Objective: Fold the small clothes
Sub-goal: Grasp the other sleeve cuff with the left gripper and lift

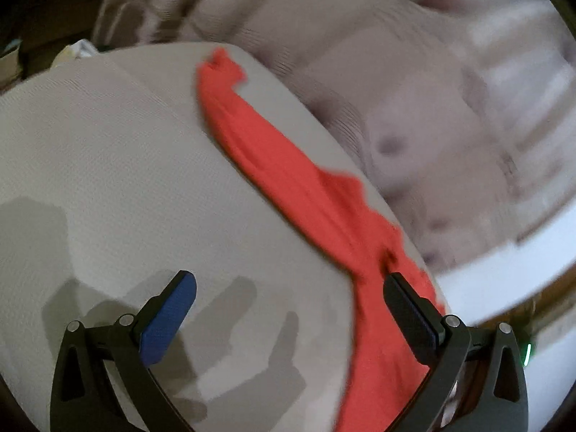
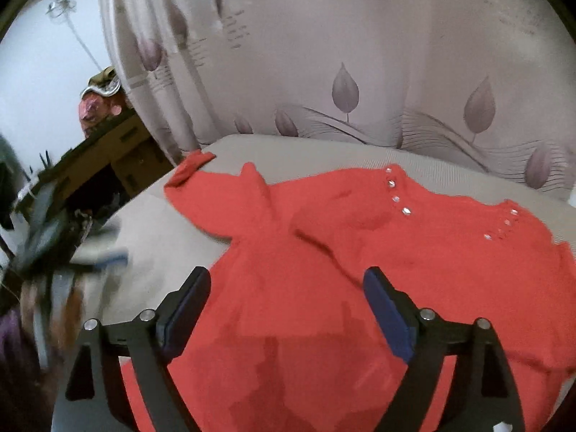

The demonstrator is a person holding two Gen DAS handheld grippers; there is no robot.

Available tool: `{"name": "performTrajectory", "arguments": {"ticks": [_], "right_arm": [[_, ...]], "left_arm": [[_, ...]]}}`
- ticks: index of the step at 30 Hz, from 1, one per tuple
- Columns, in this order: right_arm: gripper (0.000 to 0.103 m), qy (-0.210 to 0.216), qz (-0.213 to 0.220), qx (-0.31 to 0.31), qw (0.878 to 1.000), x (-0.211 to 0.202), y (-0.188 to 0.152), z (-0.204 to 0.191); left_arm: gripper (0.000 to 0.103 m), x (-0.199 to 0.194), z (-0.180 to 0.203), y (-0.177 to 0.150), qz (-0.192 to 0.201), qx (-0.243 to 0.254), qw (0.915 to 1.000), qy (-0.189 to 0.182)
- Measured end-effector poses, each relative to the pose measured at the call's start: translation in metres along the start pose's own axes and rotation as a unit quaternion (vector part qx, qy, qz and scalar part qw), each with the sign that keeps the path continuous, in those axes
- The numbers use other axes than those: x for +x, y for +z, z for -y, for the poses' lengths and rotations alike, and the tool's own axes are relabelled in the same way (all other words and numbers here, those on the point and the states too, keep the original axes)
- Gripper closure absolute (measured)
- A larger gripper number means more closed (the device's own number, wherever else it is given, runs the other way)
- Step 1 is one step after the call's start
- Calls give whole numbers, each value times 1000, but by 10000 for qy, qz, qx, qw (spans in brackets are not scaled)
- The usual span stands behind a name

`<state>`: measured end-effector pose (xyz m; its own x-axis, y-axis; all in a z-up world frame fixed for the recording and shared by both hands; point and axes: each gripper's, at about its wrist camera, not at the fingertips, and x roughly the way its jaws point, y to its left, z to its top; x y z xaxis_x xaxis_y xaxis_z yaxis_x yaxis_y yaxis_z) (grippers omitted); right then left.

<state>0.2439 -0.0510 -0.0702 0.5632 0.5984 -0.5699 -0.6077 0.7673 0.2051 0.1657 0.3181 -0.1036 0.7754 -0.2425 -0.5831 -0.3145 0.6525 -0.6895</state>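
With both the left gripper point(image 1: 289, 295) and the right gripper point(image 2: 286, 289) spread and empty, the red top point(image 2: 360, 270), seemingly near the cushion point(image 1: 108, 144) edge, could be dragged off.

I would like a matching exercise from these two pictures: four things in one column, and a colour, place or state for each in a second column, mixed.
Things:
1. red top
2. curtain
3. right gripper
4. shiny studs

Descriptions:
A. hangs behind the cushion, with a leaf print
B. open, over the red cloth, nothing pinched
C. lies spread on the grey cushion
D. sit in rows near the neckline

Pairs: 1-C, 2-A, 3-B, 4-D
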Motion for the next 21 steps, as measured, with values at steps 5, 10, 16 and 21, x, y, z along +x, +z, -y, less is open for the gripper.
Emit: {"name": "performTrajectory", "arguments": {"ticks": [5, 10, 16, 21], "right_arm": [[17, -132, -248, 161, 9995, 0, -26, 9], [17, 50, -244, 611, 9978, 5, -33, 27], [17, 181, -179, 908, 9955, 6, -33, 37], [17, 239, -36, 1076, 9939, 3, -34, 42]], "left_arm": [[0, 37, -13, 86, 38, 428, 9966, 704], [1, 79, 19, 135, 147, 1525, 9751, 1606], [53, 116, 3, 158, -25, 1719, 9583, 2281], [92, 98, -9, 167, 208, 1180, 9735, 1948]]}}
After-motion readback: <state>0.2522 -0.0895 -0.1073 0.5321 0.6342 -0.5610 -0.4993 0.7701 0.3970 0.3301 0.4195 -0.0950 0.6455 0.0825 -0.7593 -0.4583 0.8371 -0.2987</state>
